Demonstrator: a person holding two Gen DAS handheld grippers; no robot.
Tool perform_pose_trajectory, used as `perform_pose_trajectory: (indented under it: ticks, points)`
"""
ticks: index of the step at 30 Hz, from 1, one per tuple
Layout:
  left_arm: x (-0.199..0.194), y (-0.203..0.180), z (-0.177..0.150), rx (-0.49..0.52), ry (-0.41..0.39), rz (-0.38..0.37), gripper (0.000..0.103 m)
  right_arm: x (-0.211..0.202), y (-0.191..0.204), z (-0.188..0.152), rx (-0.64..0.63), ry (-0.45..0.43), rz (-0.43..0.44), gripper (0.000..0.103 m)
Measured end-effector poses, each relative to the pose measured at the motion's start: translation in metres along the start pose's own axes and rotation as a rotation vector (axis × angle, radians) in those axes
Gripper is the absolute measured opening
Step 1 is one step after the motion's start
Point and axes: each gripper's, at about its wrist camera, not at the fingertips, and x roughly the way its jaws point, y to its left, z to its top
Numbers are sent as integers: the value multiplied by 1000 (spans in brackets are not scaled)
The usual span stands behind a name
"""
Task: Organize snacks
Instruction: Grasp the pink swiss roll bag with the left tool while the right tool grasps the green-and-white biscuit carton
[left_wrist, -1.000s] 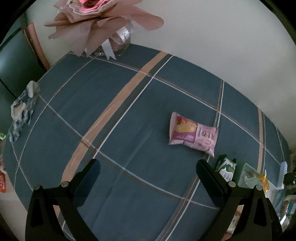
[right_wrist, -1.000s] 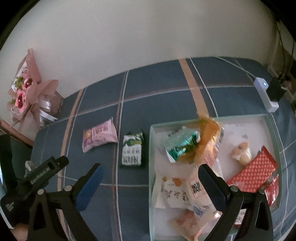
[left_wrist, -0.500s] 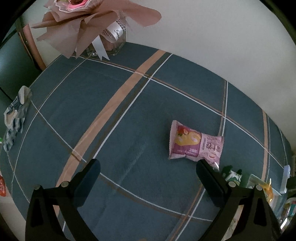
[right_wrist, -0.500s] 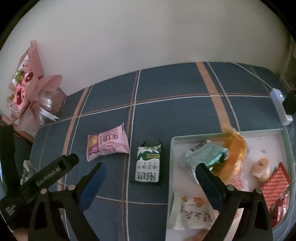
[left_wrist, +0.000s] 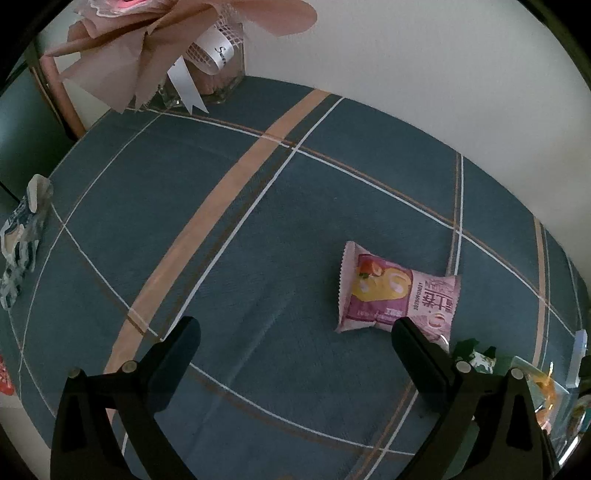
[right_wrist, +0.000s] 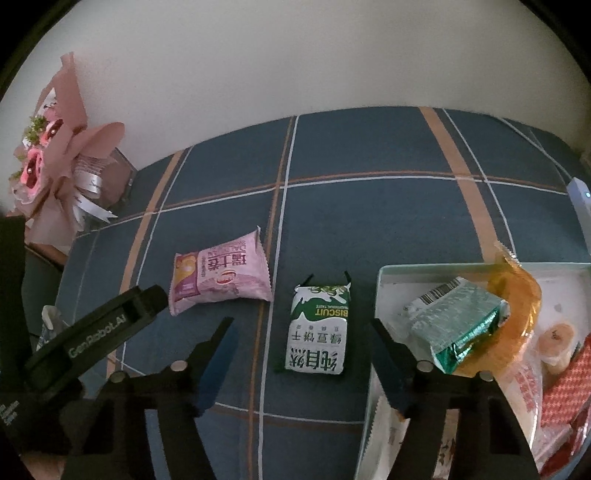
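Observation:
A pink snack packet lies flat on the blue plaid tablecloth; it also shows in the right wrist view. A green and white biscuit packet lies to its right, next to a pale tray with several snacks in it. My left gripper is open and empty, low over the cloth, the pink packet just ahead of its right finger. My right gripper is open and empty, its fingers on either side of the biscuit packet's near end. The left gripper's body also shows in the right wrist view.
A pink bouquet in a glass vase stands at the table's back left by the wall. A crumpled wrapper lies at the left edge. A white power adapter sits at the far right. The wall runs behind the table.
Both grippers have moved forward and lower. The pink packet now sits nearer my left gripper's right finger. My right gripper has shifted left from over the tray to the biscuit packet.

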Motion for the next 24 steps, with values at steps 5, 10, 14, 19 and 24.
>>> perform_pose_trajectory:
  ticks: [5, 10, 14, 19, 24]
  points:
    - [9, 1, 2, 10, -4, 0, 103, 10, -4, 2, 15, 12, 22, 62]
    - [16, 5, 5, 5, -11, -4, 103, 22, -5, 2, 13, 25, 10, 59]
    - [20, 9, 10, -12, -24, -16, 103, 28, -2, 3, 2, 30, -5, 56]
    - [20, 3, 20, -15, -70, -19, 103, 35, 2, 5, -13, 33, -2, 56]
    - [31, -9, 33, -8, -89, 4, 103, 45, 2, 5, -25, 53, -5, 55]
